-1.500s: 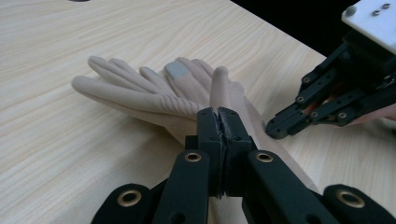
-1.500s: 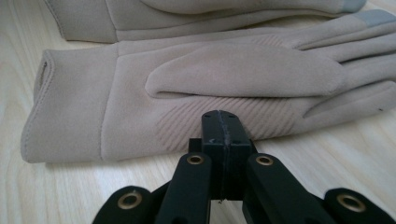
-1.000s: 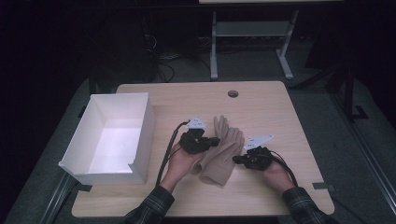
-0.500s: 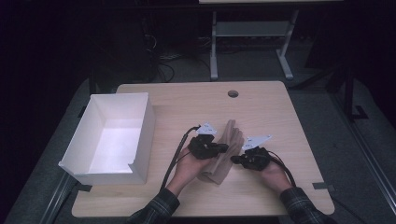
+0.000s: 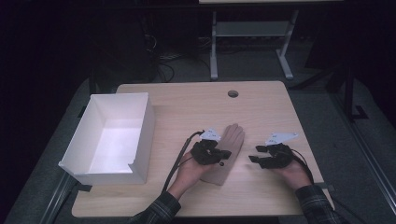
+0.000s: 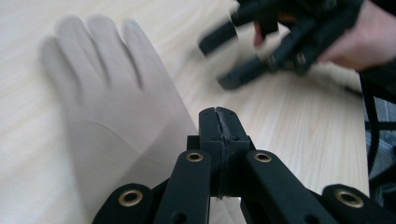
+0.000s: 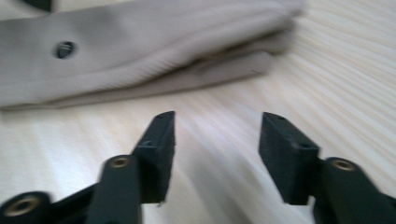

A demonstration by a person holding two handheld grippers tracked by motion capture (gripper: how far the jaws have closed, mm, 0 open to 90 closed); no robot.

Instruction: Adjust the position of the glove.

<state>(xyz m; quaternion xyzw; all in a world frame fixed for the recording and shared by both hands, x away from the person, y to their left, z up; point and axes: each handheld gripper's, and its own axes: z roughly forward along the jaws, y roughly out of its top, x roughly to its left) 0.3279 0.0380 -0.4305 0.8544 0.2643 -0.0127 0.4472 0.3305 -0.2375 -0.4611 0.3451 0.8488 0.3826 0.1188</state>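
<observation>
Glove (image 5: 227,154) was laid flat at the table's (image 5: 261,107) near middle, fingers pointing away. The left gripper (image 5: 223,155), jaws together, was held over its cuff; whether fabric was pinched cannot be told. The right gripper (image 5: 252,154), jaws just opened and empty, was kept apart on bare wood. A white box (image 5: 144,126) was set far left.

The high view is dim: the table (image 5: 196,112) is lit from above while the surrounding room falls into near black. The white box (image 5: 112,135) reads brightest, its floor faintly glaring. The left gripper view is soft — the glove (image 6: 107,112) and the far gripper smear with motion blur. The right gripper view streaks the wood grain; its near jaws stay sharper.
</observation>
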